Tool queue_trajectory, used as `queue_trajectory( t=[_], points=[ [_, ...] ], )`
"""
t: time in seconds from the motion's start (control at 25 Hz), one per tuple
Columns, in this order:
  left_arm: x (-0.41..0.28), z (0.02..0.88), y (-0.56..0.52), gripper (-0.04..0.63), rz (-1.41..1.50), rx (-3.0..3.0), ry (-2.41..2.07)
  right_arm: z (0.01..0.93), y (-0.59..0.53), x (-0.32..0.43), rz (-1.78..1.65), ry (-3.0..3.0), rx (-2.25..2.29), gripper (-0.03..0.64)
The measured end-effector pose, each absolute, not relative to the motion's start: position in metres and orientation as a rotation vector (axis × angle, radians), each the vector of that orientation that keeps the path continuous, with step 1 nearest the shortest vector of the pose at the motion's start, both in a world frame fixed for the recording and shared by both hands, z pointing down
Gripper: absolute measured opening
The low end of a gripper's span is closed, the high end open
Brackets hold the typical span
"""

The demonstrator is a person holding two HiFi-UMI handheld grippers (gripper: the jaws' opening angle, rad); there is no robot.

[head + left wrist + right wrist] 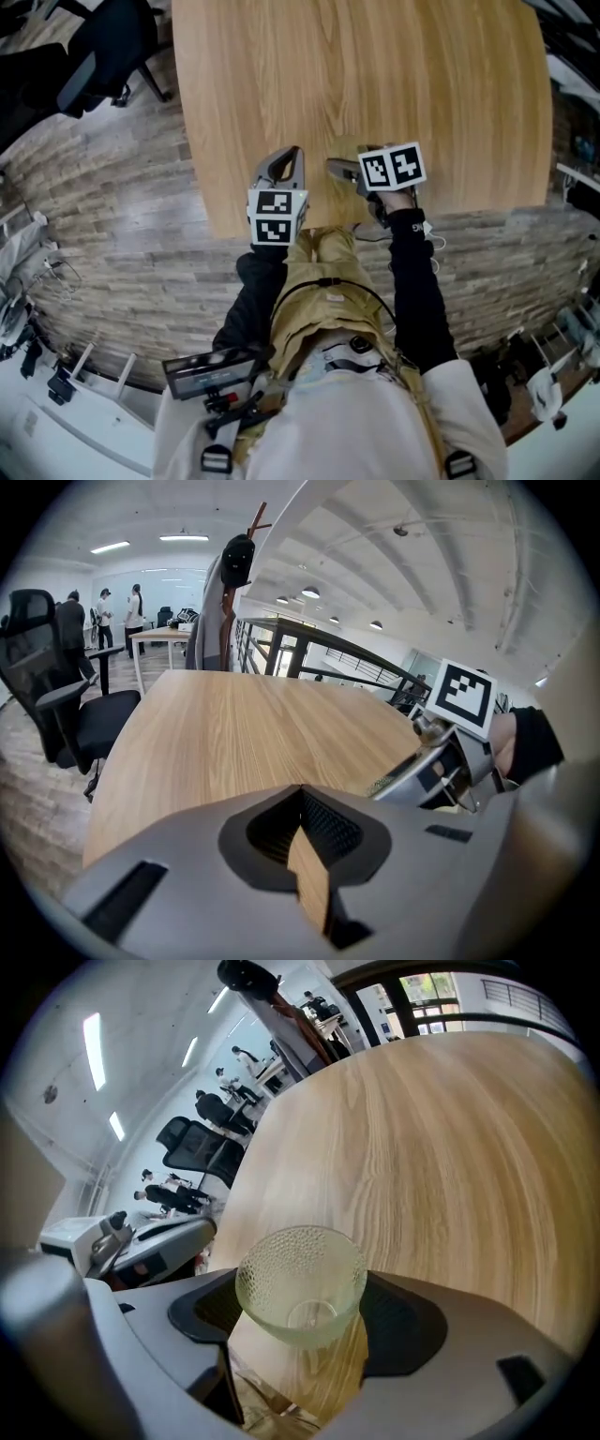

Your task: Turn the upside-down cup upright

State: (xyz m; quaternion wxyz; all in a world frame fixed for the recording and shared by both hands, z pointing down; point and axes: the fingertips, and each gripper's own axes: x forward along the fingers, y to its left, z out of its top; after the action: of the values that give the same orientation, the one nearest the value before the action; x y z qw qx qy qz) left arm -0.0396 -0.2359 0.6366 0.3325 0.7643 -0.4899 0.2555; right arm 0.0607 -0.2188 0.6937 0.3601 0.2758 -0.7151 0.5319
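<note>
A clear, dimpled glass cup sits between the jaws of my right gripper, which is shut on it. Its mouth points up and away from the camera, and its round base shows through the glass. The cup hangs just above the near edge of the wooden table. In the head view the right gripper is over that edge and the cup is too faint to make out. My left gripper is beside it, to the left. Its jaws are together with nothing between them. The right gripper also shows there.
The table stretches away bare ahead of both grippers. A black office chair stands off its far left corner on the wood-plank floor. A coat stand and several people at desks are far behind.
</note>
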Motion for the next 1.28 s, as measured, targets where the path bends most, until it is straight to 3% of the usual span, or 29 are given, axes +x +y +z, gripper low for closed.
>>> queue_trajectory(
  t=[1.28],
  points=[
    [-0.052,0.641,-0.228,0.002,0.657,1.971,-1.311,0.716,-0.273,0.058,1.243,-2.024,1.008,0.397]
  ],
)
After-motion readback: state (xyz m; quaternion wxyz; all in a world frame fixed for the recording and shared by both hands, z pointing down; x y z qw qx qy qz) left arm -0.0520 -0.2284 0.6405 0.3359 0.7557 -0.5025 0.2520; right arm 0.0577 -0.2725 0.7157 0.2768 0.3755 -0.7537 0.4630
